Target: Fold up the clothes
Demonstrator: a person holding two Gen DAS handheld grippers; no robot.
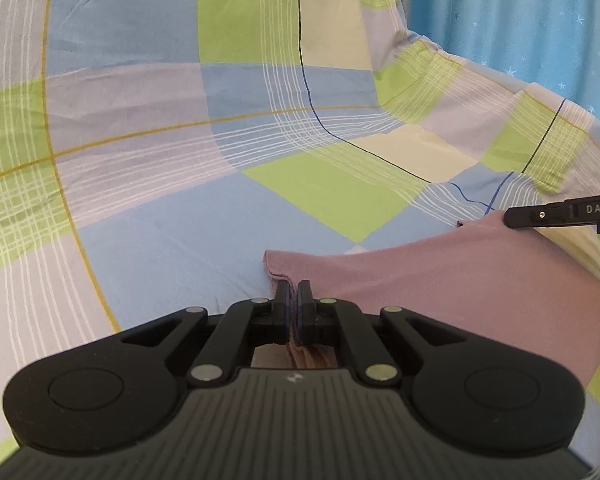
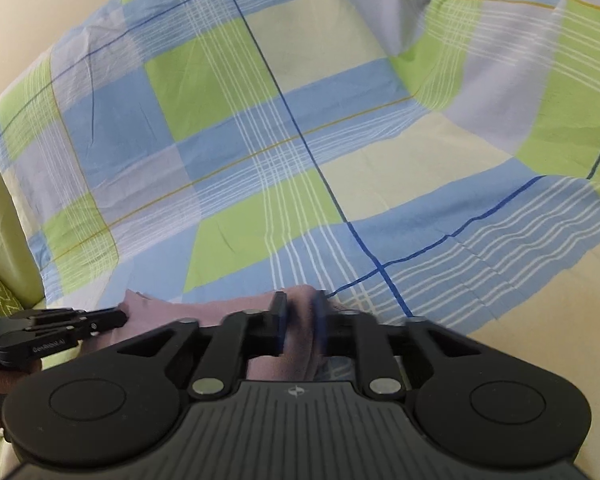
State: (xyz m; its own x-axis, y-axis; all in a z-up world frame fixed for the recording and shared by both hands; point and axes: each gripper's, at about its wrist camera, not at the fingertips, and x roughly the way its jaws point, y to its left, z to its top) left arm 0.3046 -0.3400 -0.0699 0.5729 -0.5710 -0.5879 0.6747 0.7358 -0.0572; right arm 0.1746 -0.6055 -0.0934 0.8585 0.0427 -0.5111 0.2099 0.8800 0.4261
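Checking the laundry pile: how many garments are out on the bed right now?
1. A pink garment lies at the near edge of the plaid sheet, pinched by the left gripper and the right gripper. More may lie out of view.

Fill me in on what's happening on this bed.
A person is folding a pink cloth garment on a bed covered with a blue, green and lilac checked sheet, a hand-held gripper in each hand. The left gripper is shut on one edge of the garment. The right gripper grips a bunched fold of the same cloth between its fingers. The garment is held along its near edge, stretched between the two.
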